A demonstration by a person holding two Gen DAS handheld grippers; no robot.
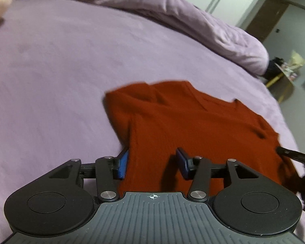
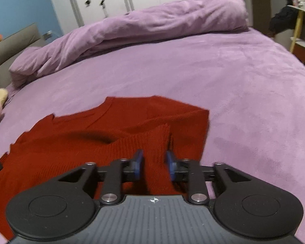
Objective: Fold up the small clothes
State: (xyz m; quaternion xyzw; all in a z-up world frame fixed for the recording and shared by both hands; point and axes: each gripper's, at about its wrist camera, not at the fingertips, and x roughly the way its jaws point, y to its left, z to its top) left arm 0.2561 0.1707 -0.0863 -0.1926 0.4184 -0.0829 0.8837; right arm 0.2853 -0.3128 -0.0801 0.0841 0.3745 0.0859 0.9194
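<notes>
Two grippers tilt down over a red sweater (image 1: 189, 126) lying mid-frame on the purple bedspread (image 1: 50, 81), with bare bedding beyond and a rolled duvet (image 2: 152, 20) at the top. Left gripper (image 1: 152, 162) stands open, cloth beneath. Right gripper (image 2: 153, 164) straddles a knit ridge; pad contact is unclear.

Soft cloth under hard matt plastic.
The red sweater (image 2: 103, 134) is a ribbed knit, matt and slightly fuzzy, its ribbing plainest at the raised fold. The purple bedsheet (image 2: 223, 85) looks like brushed, velvety cloth (faint nap marks show), and the bunched duvet (image 2: 152, 22) matches it. The right gripper (image 2: 153, 163) and left gripper (image 1: 152, 162) are matt black plastic with blue pads, shiny metal pins, and a grey ridged body.
</notes>
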